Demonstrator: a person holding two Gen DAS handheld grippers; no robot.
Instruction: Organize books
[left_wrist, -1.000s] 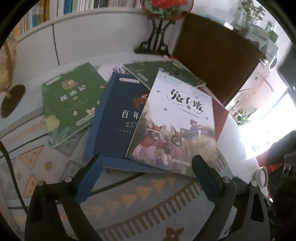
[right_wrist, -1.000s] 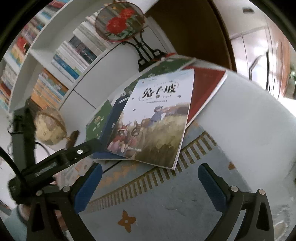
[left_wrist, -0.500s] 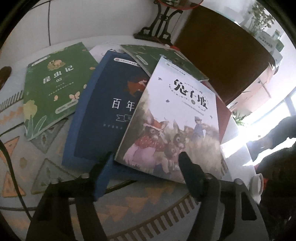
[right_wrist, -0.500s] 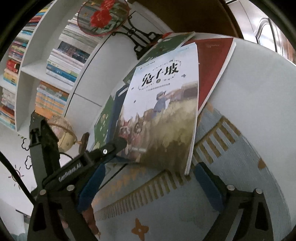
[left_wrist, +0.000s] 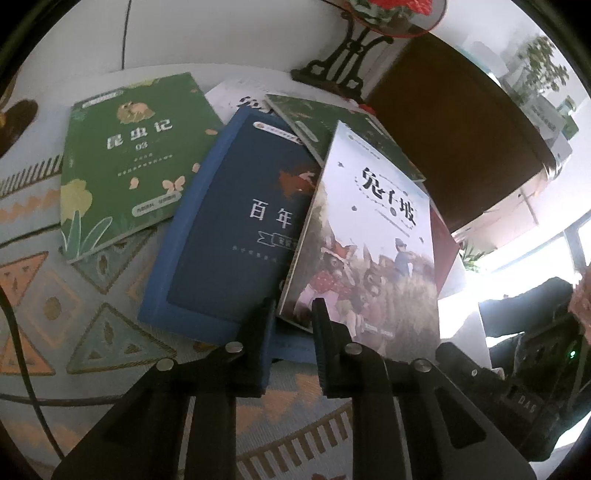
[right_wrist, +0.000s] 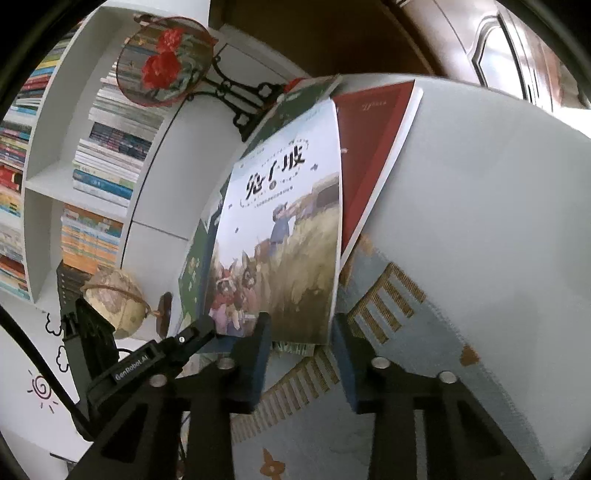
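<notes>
Several books lie overlapped on a patterned tablecloth. On top is a white picture book with rabbits (left_wrist: 373, 236), also in the right wrist view (right_wrist: 284, 236). Under it lie a dark blue book (left_wrist: 236, 229), a green book (left_wrist: 129, 158), another green book (left_wrist: 343, 129) and a red book (right_wrist: 373, 147). My left gripper (left_wrist: 293, 314) has narrowed its jaws around the picture book's near left corner. My right gripper (right_wrist: 301, 332) has its jaws narrowed around the same book's near edge, which looks lifted. The left gripper also shows in the right wrist view (right_wrist: 199, 328).
A round fan on a black stand (right_wrist: 166, 62) stands behind the books, with a dark wooden cabinet (left_wrist: 454, 133) beside it. A white bookshelf (right_wrist: 92, 166) full of books and a small globe (right_wrist: 114, 302) are at the left.
Both grippers have moved forward to the picture book and their jaws have narrowed from wide open to around its near edge. The book's near edge has risen.
</notes>
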